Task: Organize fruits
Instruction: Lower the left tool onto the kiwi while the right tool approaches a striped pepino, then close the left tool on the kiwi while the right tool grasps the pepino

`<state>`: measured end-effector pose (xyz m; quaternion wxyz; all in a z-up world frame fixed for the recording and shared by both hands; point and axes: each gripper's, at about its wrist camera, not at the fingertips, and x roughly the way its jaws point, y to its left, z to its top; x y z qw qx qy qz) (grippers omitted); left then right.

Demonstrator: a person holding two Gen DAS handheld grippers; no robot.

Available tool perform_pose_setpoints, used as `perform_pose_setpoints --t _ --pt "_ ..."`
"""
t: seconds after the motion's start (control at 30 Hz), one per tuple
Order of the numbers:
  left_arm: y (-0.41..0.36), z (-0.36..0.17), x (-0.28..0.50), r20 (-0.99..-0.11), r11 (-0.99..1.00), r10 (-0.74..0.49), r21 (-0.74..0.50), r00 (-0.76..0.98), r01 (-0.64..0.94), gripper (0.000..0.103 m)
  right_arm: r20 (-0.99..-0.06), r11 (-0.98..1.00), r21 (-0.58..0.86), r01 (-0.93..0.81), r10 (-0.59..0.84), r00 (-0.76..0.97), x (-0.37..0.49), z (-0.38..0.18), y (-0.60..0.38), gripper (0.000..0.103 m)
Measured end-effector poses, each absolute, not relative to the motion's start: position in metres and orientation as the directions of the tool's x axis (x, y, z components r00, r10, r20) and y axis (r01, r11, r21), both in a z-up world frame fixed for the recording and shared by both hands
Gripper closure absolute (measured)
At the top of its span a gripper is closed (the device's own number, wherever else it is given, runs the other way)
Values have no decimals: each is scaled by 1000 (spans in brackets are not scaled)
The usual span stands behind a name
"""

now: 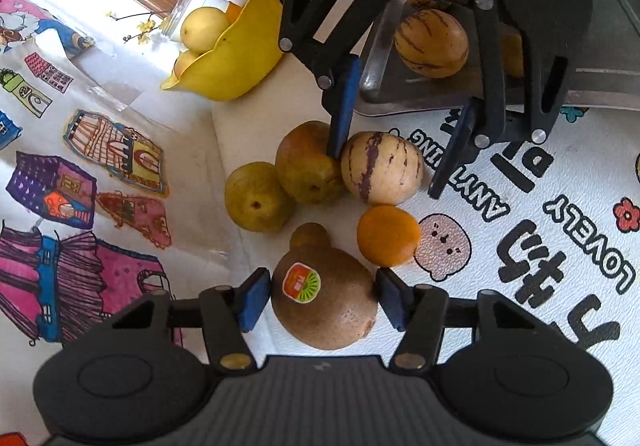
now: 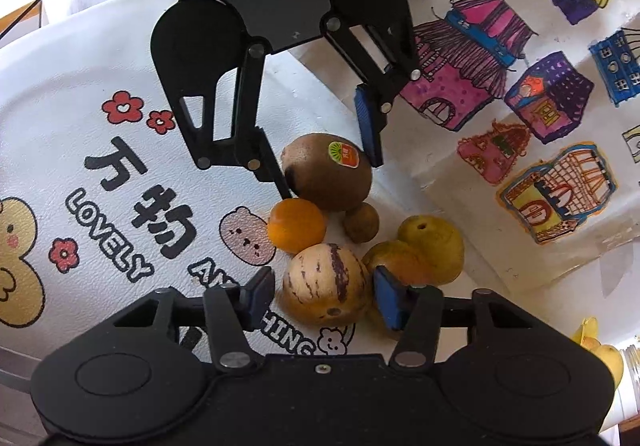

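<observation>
Fruit cluster is sitting on the printed tablecloth (image 1: pixel 500 173), both grippers working over it from opposite sides.

Left gripper (image 1: pixel 323 300): jaws are standing apart, straddling the brown kiwi (image 1: pixel 324 302), the one with the orange-green sticker. Pads (image 1: pixel 252 300) are sitting just beside the kiwi's flanks; can't tell if they are actually touching. A small brown fruit (image 1: pixel 309 236) is lying against the kiwi's far side.

Right gripper (image 2: pixel 323 298): jaws are also standing apart, bracketing the striped pepino melon (image 2: pixel 325 284). Right-side pad (image 2: pixel 387 298) is wedging between the pepino and the brownish pear (image 2: pixel 394 264) next to it. Contact with the pepino is unclear.

Rest of the pile: a green-yellow pear (image 1: pixel 256 197) is touching the brownish pear, and a small orange (image 1: pixel 388 236) is lying between the pepino and the kiwi.

Behind the right gripper, in the left wrist view, a metal tray (image 1: pixel 400 97) is holding a second striped pepino (image 1: pixel 431 41). A yellow bowl (image 1: pixel 236 53) to the left of the tray is holding yellow pears (image 1: pixel 204 29), with a glass jar (image 1: pixel 184 7) just behind it.
</observation>
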<state>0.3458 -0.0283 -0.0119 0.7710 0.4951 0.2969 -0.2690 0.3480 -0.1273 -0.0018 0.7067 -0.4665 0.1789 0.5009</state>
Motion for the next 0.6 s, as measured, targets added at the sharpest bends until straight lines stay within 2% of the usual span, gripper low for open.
perform_pose_setpoints --t 0.33,0.6 --pt "-28 -13 341 -711 392 -113 610 694 689 43 -687 137 -494 -858 543 482 341 -1 -135 54" --pt "-25 -7 329 -704 576 -76 547 706 607 43 -660 189 -505 -842 544 518 323 0 -142 54"
